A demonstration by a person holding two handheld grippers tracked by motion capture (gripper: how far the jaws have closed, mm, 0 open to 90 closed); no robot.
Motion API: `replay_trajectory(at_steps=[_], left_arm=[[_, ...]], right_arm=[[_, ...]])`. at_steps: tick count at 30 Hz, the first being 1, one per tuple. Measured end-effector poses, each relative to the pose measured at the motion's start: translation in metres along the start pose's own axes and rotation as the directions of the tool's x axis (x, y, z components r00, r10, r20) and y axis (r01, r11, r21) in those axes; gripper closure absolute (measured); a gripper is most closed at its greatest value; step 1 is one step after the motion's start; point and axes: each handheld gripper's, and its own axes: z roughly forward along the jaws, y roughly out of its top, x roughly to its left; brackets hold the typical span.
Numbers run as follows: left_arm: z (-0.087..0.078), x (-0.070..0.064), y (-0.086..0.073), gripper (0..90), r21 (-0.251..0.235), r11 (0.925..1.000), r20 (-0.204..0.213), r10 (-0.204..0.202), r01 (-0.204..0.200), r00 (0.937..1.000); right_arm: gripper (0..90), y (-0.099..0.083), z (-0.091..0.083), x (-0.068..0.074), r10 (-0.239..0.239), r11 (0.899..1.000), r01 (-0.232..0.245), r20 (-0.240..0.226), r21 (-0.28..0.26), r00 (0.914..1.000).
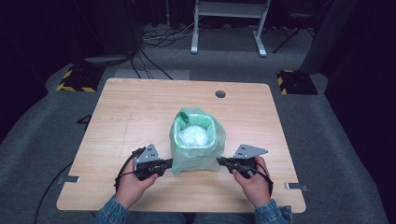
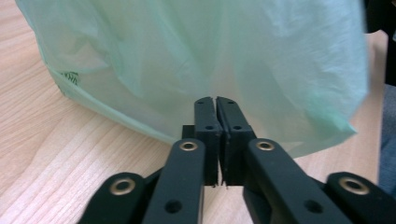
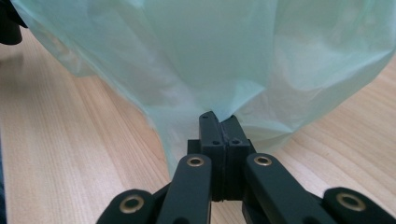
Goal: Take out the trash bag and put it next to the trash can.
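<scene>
Left gripper [image 1: 169, 163], jaws pressed together on the lower left skirt of the green bag [image 1: 198, 142], which stood near the table's [image 1: 130, 116] front edge. Right gripper [image 1: 220, 161], jaws likewise pinched on the bag's lower right film.

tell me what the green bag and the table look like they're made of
Green bag: thin plastic film, by the look; translucent, softly glossy, creased, and it puckers where the right gripper pinches it. Table: pale wood or wood-look laminate, matt; grain lines run across it, but the surface alone can't settle which.
</scene>
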Motion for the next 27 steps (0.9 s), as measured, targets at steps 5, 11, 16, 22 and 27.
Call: replay_trajectory(at_steps=[5,11,16,22,27], left_arm=[[-0.011,-0.003,0.002,75.2,-0.022,0.9997,0.008,-0.013,0.013,0.9999],[-0.016,-0.016,0.001,30.7,-0.028,0.9994,0.018,-0.022,0.022,0.9996],[-0.010,-0.030,0.001,21.9,-0.020,0.9995,0.032,-0.023,0.024,0.9992],[0.010,-0.026,-0.002,43.7,0.031,0.9993,-0.013,-0.018,0.018,0.9998],[0.000,-0.020,0.000,76.6,0.031,0.9995,-0.038,0.007,-0.006,0.9993]], right_arm=[[90.0,0.008,-0.018,0.008,-0.021,0.998,0.022,0.017,-0.051,0.9996],[90.0,0.017,-0.032,0.012,-0.044,0.996,0.046,0.034,-0.079,0.9985],[90.0,0.017,-0.034,0.015,-0.054,0.995,0.056,0.032,-0.082,0.9980],[90.0,0.019,-0.036,0.017,-0.056,0.995,0.058,0.031,-0.086,0.9980],[90.0,0.021,-0.041,0.016,-0.060,0.993,0.064,0.037,-0.100,0.9975]])
